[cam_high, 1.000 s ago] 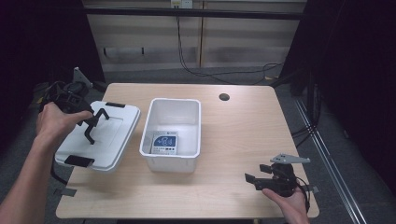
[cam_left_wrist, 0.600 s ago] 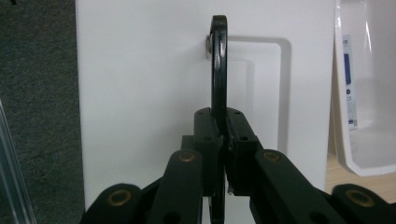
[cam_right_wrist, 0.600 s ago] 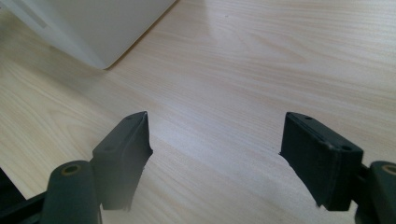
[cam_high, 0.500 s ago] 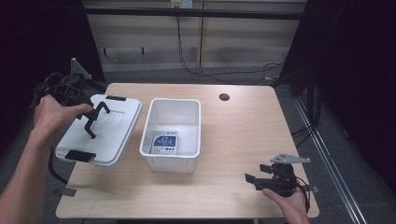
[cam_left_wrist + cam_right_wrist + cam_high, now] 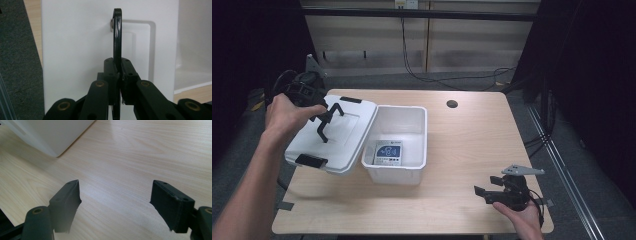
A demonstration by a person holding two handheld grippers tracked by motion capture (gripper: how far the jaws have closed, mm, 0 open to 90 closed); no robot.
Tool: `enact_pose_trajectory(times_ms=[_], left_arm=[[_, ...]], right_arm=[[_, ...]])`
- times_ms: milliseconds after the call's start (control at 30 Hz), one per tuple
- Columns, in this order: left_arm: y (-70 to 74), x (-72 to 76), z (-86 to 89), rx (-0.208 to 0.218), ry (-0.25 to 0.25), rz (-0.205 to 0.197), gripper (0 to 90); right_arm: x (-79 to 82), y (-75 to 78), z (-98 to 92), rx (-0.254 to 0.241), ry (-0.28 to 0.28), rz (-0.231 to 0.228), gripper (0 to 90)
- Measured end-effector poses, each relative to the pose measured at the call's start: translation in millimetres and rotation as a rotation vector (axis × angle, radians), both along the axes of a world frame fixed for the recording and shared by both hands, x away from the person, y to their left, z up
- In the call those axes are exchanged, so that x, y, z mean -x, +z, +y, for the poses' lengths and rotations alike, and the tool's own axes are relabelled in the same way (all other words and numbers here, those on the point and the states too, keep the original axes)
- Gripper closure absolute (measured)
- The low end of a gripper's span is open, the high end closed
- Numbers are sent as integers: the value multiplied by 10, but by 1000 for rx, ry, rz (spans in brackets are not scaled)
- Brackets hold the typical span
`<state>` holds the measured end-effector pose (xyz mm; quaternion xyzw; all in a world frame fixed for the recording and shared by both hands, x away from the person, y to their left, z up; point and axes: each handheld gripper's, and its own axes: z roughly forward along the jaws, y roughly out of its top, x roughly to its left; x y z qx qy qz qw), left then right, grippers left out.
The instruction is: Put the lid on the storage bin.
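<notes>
A white lid [image 5: 349,132] with black latches hangs tilted above the left of the table, its right edge over the left rim of the open white bin [image 5: 394,175]. My left gripper [image 5: 320,114] is shut on the lid's black handle [image 5: 329,122]. In the left gripper view the pads [image 5: 110,75] clamp that upright handle [image 5: 117,37] in front of the lid [image 5: 75,50]. A blue-and-white packet [image 5: 388,152] lies in the bin. My right gripper [image 5: 487,186] rests near the table's front right, open, with only bare wood between its jaws [image 5: 116,202].
The wooden table [image 5: 472,140] has a round cable hole [image 5: 452,104] at the back right. Cables hang along the wall behind. The bin's corner [image 5: 50,132] shows ahead of the right gripper. Dark floor lies past the table's left edge.
The left hand has lifted the lid by its handle and carried it up and rightwards, toward the bin. The right gripper has stayed where it was.
</notes>
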<state>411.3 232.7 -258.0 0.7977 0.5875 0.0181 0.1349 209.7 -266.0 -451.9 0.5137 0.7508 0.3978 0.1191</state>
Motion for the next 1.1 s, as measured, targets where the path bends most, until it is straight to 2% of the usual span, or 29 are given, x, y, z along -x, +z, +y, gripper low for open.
enact_pose_trajectory(times_ms=[267,367,533,667,767,1000,1100], left_arm=[[-19,-26,-202,2,-18,10,851],[-6,-36,-275,-3,-10,8,851],[28,-37,-403,-5,-29,5,850],[12,-39,-512,-4,-47,6,850],[-5,-45,-554,-4,-43,10,851],[-74,-86,-766,13,-16,34,851],[-81,-90,-853,13,-23,35,851]], right_arm=[[3,0,0,-1,0,0,231],[-1,-1,-1,-1,1,1,230],[0,-1,0,0,6,-1,225],[-9,1,-3,-8,7,0,164],[-10,8,2,-4,9,-5,135],[-8,10,1,-11,25,-2,136],[-7,7,2,-6,28,-3,137]])
